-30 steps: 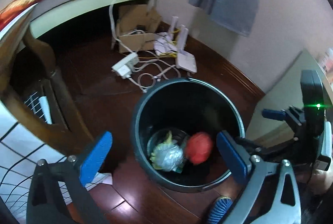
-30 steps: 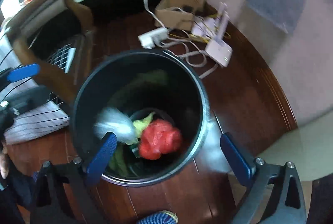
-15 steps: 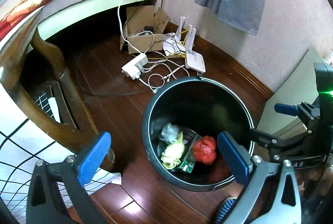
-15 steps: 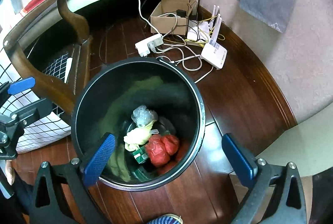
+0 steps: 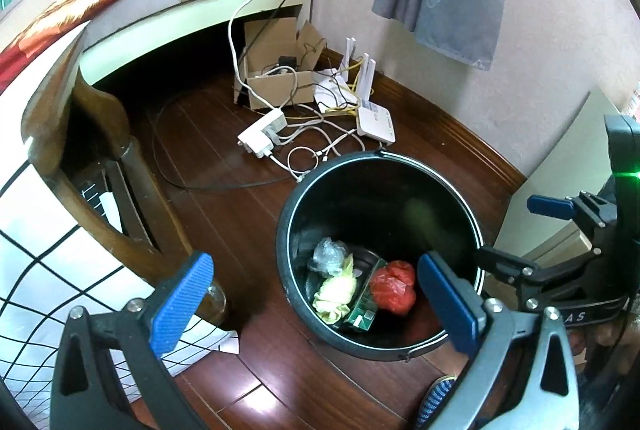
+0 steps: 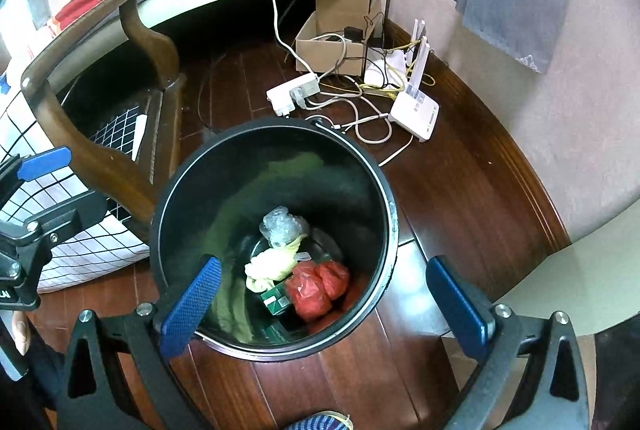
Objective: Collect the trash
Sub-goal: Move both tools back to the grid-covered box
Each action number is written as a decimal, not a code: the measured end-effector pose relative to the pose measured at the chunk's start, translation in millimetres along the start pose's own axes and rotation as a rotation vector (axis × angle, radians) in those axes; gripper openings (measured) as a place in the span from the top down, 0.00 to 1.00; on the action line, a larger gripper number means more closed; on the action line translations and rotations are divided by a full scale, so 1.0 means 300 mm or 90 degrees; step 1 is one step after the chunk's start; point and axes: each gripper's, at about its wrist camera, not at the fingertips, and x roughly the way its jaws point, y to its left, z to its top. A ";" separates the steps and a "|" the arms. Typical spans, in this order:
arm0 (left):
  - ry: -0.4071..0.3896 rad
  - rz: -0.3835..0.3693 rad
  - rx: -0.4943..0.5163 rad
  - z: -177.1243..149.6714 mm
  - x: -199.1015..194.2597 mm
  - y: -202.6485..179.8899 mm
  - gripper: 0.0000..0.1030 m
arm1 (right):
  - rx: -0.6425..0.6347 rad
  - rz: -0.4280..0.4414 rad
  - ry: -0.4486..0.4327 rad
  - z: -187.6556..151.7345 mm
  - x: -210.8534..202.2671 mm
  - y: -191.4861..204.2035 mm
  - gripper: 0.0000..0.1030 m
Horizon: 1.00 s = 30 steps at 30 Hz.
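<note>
Left gripper [image 5: 316, 294]: we are holding it spread wide above the floor, nothing between its blue pads.
Right gripper [image 6: 324, 304]: we are keeping it equally wide apart over the bin, carrying nothing.
Bin [image 6: 390, 214]: black, round, standing upright on the dark wood floor [image 6: 452, 190].
Trash: lying at the bin's bottom, a red bag [image 6: 316, 286], a yellowish wad [image 6: 268, 266], a clear crinkled wrap [image 6: 280, 224] and a green box [image 6: 276, 300], possibly a carton; all are touching one another.
Surroundings: a white router [image 5: 376, 122], a power strip [image 5: 262, 136] and a cardboard box [image 5: 280, 86] are sitting near the wall, well apart from the bin.
</note>
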 end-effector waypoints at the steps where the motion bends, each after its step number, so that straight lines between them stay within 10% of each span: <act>1: -0.002 0.003 0.001 -0.001 -0.006 0.001 0.00 | -0.001 0.001 -0.003 0.000 -0.007 0.005 0.00; 30: -0.068 0.087 -0.042 -0.048 -0.248 0.151 0.00 | -0.034 0.032 -0.101 0.075 -0.207 0.159 0.00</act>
